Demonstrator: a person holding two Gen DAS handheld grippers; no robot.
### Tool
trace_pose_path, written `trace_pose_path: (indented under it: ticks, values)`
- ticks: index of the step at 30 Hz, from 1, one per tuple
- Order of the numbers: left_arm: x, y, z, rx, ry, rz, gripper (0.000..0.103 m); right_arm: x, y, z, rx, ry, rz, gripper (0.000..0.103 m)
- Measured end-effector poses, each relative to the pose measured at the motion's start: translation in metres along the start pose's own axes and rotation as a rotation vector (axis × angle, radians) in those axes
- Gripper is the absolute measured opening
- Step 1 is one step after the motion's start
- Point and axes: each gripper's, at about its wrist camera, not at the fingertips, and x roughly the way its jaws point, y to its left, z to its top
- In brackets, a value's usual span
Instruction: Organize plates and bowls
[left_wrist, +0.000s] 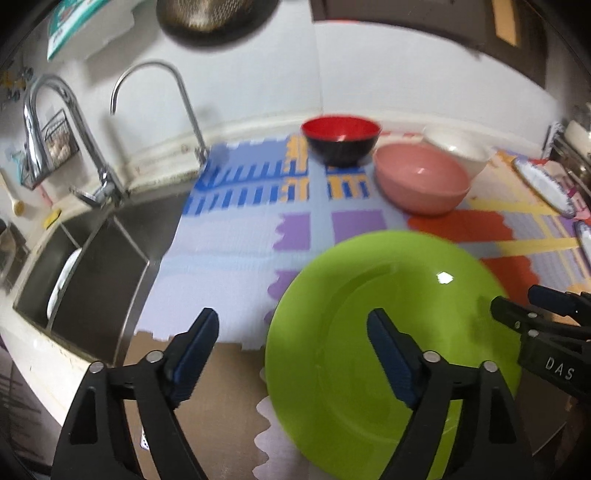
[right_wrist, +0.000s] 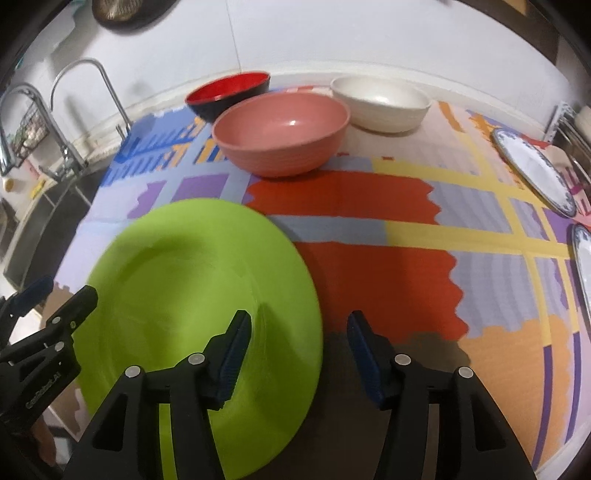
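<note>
- Green plate (right_wrist: 199, 314): flat on the patterned mat (right_wrist: 369, 229), near edge, at 7 o'clock in the right wrist view.
- Left gripper (left_wrist: 293, 354): jaws wide, holding nothing; right finger over the plate.
- Right gripper (right_wrist: 299, 354): jaws wide, holding nothing; left finger over the plate's rim.
- Pink bowl (right_wrist: 280, 133): 12 o'clock.
- Red-and-black bowl (right_wrist: 229, 92): 11 o'clock, behind pink bowl.
- White bowl (right_wrist: 380, 103): 1 o'clock.
- Blue-rimmed plates (right_wrist: 535, 173): 3 o'clock.
- Sink (left_wrist: 85, 266): 9 o'clock, left wrist view.

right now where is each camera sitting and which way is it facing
Left wrist: on the left gripper, facing the back wall, sink at left; its own open fingers show, plus the right gripper at the right edge.
Right wrist: on the right gripper, facing the bowls; its open fingers show, left gripper at left.
Shared: green plate, pink bowl, red bowl, white bowl.
</note>
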Motion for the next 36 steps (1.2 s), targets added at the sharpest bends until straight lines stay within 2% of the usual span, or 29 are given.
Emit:
trace_pose_path:
  ticks: [3, 12, 22, 30, 36]
  values:
    - [-0.014, -0.003, 0.007, 0.006, -0.036, -0.044, 0.09, -0.021, -0.003, -0.002, 0.028, -0.054, -0.011, 0.068]
    - [-0.052, -0.028, 0.02, 0.069, -0.162, -0.15, 0.101, -0.081, -0.013, -0.019, 0.081, -0.21, -0.115, 0.081]
    - [-0.082, -0.08, 0.033, 0.17, -0.26, -0.211, 0.103, -0.13, -0.057, -0.031, 0.168, -0.318, -0.221, 0.082]
    - [-0.094, -0.131, 0.045, 0.202, -0.29, -0.282, 0.103, -0.151, -0.105, -0.038, 0.234, -0.354, -0.254, 0.082]
    - [-0.102, -0.175, 0.055, 0.223, -0.311, -0.326, 0.103, -0.162, -0.147, -0.044, 0.286, -0.373, -0.309, 0.082]
